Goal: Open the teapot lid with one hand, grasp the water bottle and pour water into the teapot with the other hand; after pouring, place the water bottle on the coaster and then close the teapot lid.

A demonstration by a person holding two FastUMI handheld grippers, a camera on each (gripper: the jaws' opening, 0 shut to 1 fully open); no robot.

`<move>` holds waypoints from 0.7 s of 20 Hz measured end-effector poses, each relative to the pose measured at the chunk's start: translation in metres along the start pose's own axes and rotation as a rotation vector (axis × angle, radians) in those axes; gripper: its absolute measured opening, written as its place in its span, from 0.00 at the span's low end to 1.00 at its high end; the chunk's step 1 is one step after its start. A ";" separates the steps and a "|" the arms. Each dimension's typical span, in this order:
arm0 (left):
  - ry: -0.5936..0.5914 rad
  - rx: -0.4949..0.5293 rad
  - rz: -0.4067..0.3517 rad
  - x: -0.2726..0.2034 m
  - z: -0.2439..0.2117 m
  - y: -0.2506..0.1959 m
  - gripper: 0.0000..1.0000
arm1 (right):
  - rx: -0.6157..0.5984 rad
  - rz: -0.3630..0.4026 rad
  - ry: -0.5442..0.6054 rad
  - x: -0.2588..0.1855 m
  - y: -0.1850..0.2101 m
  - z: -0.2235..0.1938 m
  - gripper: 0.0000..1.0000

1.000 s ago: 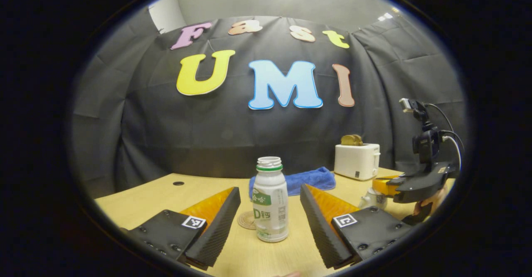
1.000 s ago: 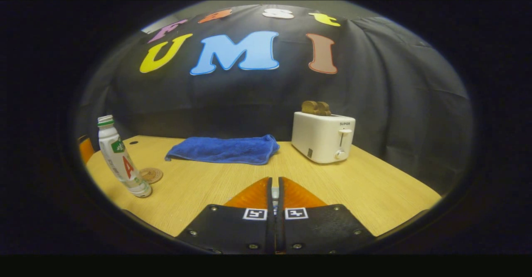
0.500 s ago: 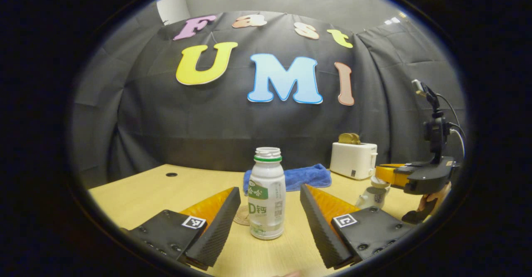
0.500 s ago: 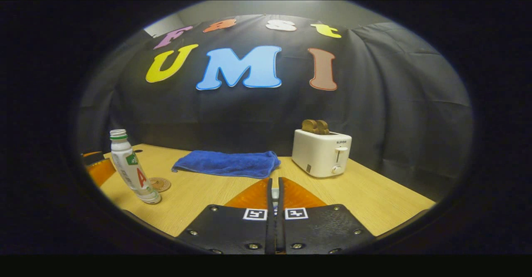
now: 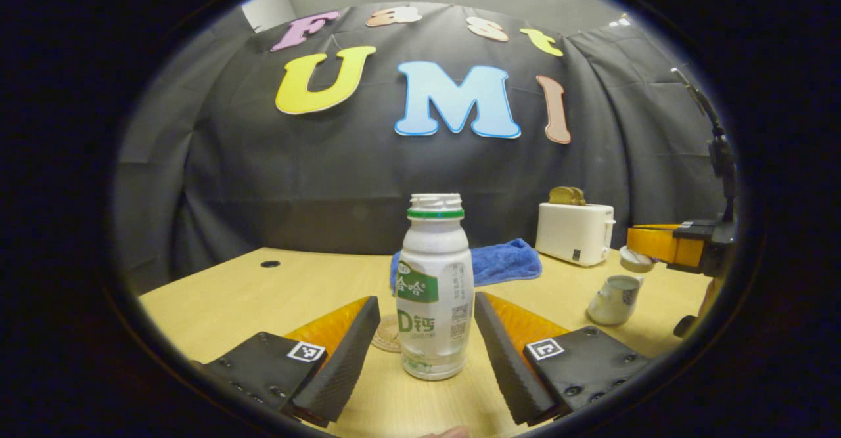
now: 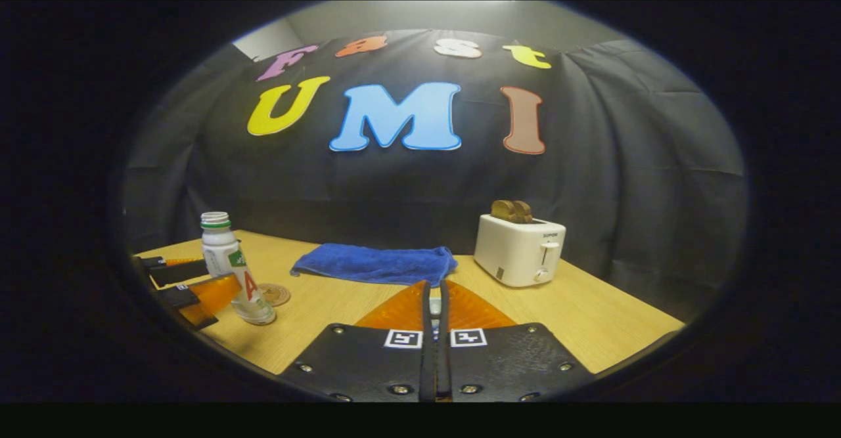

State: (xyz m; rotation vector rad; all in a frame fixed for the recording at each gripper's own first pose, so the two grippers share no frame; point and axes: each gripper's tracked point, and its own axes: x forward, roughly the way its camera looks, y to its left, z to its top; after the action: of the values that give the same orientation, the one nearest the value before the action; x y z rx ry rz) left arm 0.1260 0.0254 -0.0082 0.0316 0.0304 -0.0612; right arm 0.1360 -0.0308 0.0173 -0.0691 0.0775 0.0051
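An uncapped white water bottle (image 5: 433, 293) stands upright on the wooden table (image 5: 263, 300), between the fingers of my left gripper (image 5: 427, 299), which is open and not touching it. Just behind the bottle lies a round coaster (image 5: 387, 335). At the right, a small white teapot (image 5: 614, 299) stands with its mouth uncovered. Above it my right gripper (image 5: 632, 244) is shut on the teapot lid (image 5: 636, 259). In the right gripper view my right gripper (image 6: 433, 285) is shut, with a sliver of the lid (image 6: 433, 305) between the fingers. The bottle (image 6: 230, 261), coaster (image 6: 274, 293) and left gripper (image 6: 197, 282) sit at the far left.
A white toaster (image 5: 575, 233) with bread in its slots stands at the back right, against the cloth wall. A folded blue towel (image 5: 502, 261) lies behind the bottle. A small cable hole (image 5: 269, 264) marks the table's far left.
My left gripper has moved forward, so the bottle now stands between its open fingers. The right gripper has carried the lid up and away from the teapot.
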 end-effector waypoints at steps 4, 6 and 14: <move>-0.005 -0.006 -0.034 0.018 -0.003 -0.004 1.00 | 0.010 0.010 0.001 -0.001 0.003 0.000 0.01; -0.011 -0.011 -0.025 0.027 -0.001 0.003 1.00 | 0.025 0.020 0.001 -0.003 0.005 0.000 0.01; -0.008 0.054 -0.085 0.019 0.011 -0.019 0.75 | 0.032 0.034 -0.015 -0.033 -0.004 0.004 0.01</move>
State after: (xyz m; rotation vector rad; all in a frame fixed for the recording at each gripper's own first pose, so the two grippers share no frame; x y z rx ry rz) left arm 0.1438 0.0047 0.0013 0.0842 0.0222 -0.1472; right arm 0.1032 -0.0346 0.0239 -0.0359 0.0635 0.0385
